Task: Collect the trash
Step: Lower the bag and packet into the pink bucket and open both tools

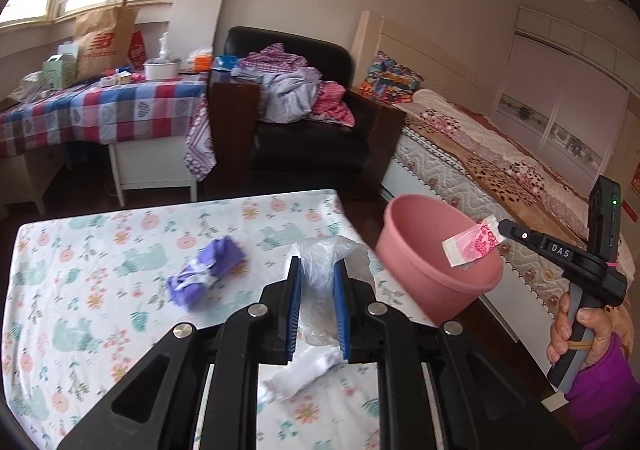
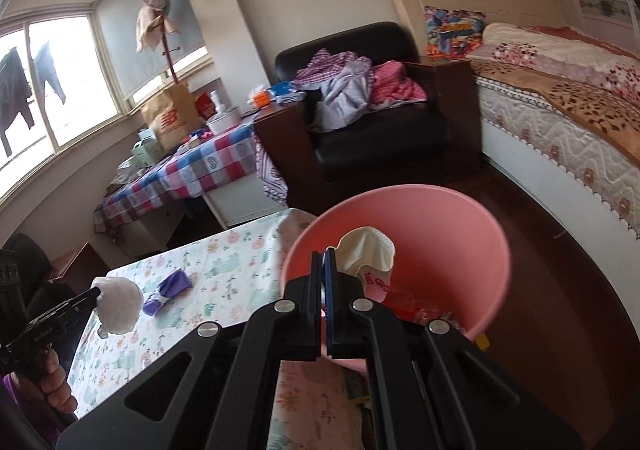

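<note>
My left gripper point(image 1: 316, 264) is shut on a crumpled clear plastic bag point(image 1: 320, 254) and holds it above the floral table point(image 1: 100, 250); it shows as a pale ball in the right wrist view point(image 2: 120, 306). My right gripper point(image 2: 324, 254) is shut on a white and pink wrapper point(image 2: 366, 256) and holds it over the pink bucket point(image 2: 460, 250), which stands off the table's right edge point(image 1: 424, 262). In the left wrist view the wrapper point(image 1: 472, 244) hangs at the right gripper's tip point(image 1: 500, 228). A purple wrapper point(image 1: 204, 270) lies on the table point(image 2: 168, 290).
A white scrap point(image 1: 300, 370) lies on the table under my left gripper. Red trash point(image 2: 412, 302) lies in the bucket. A black armchair point(image 1: 312, 130) with clothes, a checked table point(image 1: 100, 110) and a bed point(image 1: 500, 162) stand behind.
</note>
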`<state>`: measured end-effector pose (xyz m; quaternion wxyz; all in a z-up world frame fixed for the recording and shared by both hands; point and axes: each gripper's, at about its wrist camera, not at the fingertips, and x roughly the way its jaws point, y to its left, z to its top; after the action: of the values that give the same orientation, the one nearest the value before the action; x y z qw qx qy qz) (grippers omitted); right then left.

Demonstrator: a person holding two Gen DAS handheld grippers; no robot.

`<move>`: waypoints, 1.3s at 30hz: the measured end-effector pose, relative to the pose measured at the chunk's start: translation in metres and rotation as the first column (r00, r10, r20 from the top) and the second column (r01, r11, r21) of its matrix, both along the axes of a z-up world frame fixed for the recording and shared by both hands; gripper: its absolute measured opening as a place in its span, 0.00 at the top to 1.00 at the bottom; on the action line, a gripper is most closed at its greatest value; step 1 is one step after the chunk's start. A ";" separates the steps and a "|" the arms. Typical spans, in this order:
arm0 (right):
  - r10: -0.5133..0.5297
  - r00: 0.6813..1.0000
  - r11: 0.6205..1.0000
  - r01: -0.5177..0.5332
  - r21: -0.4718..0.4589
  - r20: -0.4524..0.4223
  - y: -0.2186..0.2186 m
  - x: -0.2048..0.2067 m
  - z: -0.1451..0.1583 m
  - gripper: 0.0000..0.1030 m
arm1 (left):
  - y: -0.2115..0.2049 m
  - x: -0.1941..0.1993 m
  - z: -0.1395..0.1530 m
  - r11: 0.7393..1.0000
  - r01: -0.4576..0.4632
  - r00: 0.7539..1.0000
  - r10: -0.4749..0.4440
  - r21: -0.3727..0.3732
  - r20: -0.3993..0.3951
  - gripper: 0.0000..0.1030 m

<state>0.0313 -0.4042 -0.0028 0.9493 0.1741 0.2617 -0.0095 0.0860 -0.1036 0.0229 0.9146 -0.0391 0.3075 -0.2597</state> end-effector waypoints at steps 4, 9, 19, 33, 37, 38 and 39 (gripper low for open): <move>-0.026 1.000 1.000 0.026 0.001 -0.012 -0.013 -0.005 -0.006 0.99 | -0.035 0.009 0.002 0.998 0.054 0.999 -0.054 -0.014 0.002 0.86; -0.053 0.998 0.999 0.053 0.001 -0.021 -0.023 -0.010 -0.011 0.99 | -0.077 0.018 0.005 0.991 0.128 0.992 -0.128 -0.025 0.014 0.86; -0.088 0.995 0.996 0.089 0.030 -0.049 -0.033 -0.008 -0.026 0.99 | -0.160 0.040 -0.009 0.973 0.229 0.973 -0.229 -0.005 -0.018 0.86; -0.092 0.994 0.994 0.096 0.056 -0.065 -0.043 -0.004 -0.038 0.99 | -0.222 0.058 -0.050 0.961 0.277 0.953 -0.272 0.022 -0.132 0.86; -0.091 0.993 0.994 0.096 0.057 -0.074 -0.044 -0.001 -0.042 0.99 | -0.233 0.057 -0.060 0.960 0.275 0.953 -0.267 0.041 -0.143 0.86; -0.092 0.993 0.994 0.096 0.058 -0.077 -0.045 0.000 -0.043 0.99 | -0.235 0.057 -0.062 0.960 0.275 0.953 -0.265 0.048 -0.147 0.86; -0.092 0.992 0.993 0.097 0.061 -0.081 -0.045 0.001 -0.045 0.99 | -0.237 0.057 -0.064 0.960 0.275 0.953 -0.264 0.055 -0.149 0.86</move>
<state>0.0319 -0.4493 -0.0474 0.9306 0.2167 0.2903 -0.0527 0.1428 -0.3401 -0.0415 0.8475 0.0196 0.3830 -0.3669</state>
